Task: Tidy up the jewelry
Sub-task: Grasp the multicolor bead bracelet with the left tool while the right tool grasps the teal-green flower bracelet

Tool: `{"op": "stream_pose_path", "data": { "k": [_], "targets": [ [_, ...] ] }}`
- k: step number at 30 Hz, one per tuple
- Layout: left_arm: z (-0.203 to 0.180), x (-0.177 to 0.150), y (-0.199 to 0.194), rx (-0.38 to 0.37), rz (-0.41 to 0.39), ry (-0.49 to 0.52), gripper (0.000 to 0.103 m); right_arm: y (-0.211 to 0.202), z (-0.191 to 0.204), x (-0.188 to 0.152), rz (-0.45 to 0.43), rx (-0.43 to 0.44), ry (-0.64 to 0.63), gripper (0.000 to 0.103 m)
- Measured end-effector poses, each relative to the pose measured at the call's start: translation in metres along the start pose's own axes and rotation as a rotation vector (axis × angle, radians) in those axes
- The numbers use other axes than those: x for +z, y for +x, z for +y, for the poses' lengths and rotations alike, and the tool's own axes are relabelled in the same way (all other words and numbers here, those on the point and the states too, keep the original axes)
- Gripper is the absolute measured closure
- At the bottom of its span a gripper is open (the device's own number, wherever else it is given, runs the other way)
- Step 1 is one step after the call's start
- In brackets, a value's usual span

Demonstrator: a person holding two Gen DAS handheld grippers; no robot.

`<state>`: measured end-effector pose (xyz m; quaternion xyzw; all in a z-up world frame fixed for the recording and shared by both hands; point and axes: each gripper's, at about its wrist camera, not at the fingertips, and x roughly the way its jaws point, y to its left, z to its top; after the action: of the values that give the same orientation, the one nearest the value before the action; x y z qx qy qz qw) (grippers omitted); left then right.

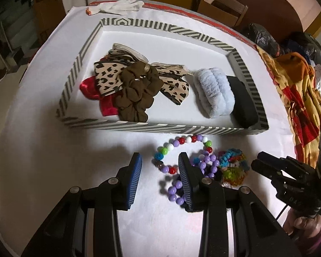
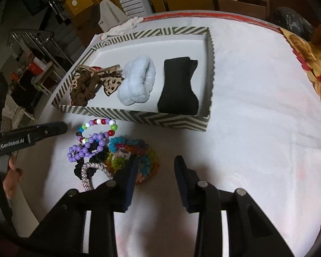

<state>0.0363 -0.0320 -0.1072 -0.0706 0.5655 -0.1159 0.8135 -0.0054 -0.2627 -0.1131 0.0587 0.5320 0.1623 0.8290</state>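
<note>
Beads waiting in front of the striped box

The left tool [image 1: 160,169], wide open, straddles part of the multicolour bead bracelet [image 1: 179,147] on the desk [image 1: 42,150]; it should close squarely on a few beads. Rightward, the right tool [image 2: 155,171] hangs open beside the crochet scrunchie [image 2: 128,152].

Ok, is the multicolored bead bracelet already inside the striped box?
No, the multicolored bead bracelet lies on the white tablecloth just outside the near wall of the striped box.
</note>
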Motion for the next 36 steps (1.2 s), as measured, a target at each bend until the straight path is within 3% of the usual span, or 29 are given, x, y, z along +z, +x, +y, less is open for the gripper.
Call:
{"op": "stream_pose_path", "data": {
  "k": [13, 18, 20, 21, 22, 24, 26, 28, 31, 36],
  "targets": [
    [-0.016, 0.01, 0.034, -0.003, 0.086, 0.079, 0.077, 0.021, 0.003, 0.007, 0.037, 0.002, -0.062, 0.068],
    [-0.019, 0.016, 0.035, 0.008, 0.066, 0.098, 0.077, 0.027, 0.006, 0.008, 0.042, 0.0, -0.087, 0.068],
    [-0.022, 0.015, 0.036, 0.021, 0.058, 0.116, 0.086, 0.028, 0.009, 0.008, 0.038, -0.001, -0.109, 0.071],
    [-0.023, 0.015, 0.037, 0.031, 0.058, 0.128, 0.097, 0.029, 0.011, 0.008, 0.034, -0.008, -0.124, 0.078],
    [-0.025, 0.014, 0.038, 0.047, 0.055, 0.145, 0.102, 0.029, 0.013, 0.007, 0.028, -0.018, -0.138, 0.084],
    [-0.026, 0.013, 0.037, 0.043, 0.054, 0.155, 0.102, 0.03, 0.019, 0.005, 0.021, -0.021, -0.171, 0.088],
    [-0.021, 0.011, 0.031, 0.024, 0.056, 0.138, 0.102, 0.029, 0.022, 0.005, 0.02, -0.04, -0.181, 0.089],
    [-0.016, 0.01, 0.019, 0.002, 0.039, 0.126, 0.102, 0.022, 0.017, 0.006, 0.015, -0.013, -0.141, 0.097],
    [-0.008, 0.01, -0.002, -0.03, 0.002, 0.116, 0.102, -0.001, 0.006, 0.01, -0.023, 0.059, -0.06, 0.097],
    [-0.002, 0.013, -0.031, -0.053, -0.042, 0.101, 0.102, -0.027, -0.004, 0.013, -0.063, 0.1, 0.0, 0.097]
  ]
}}
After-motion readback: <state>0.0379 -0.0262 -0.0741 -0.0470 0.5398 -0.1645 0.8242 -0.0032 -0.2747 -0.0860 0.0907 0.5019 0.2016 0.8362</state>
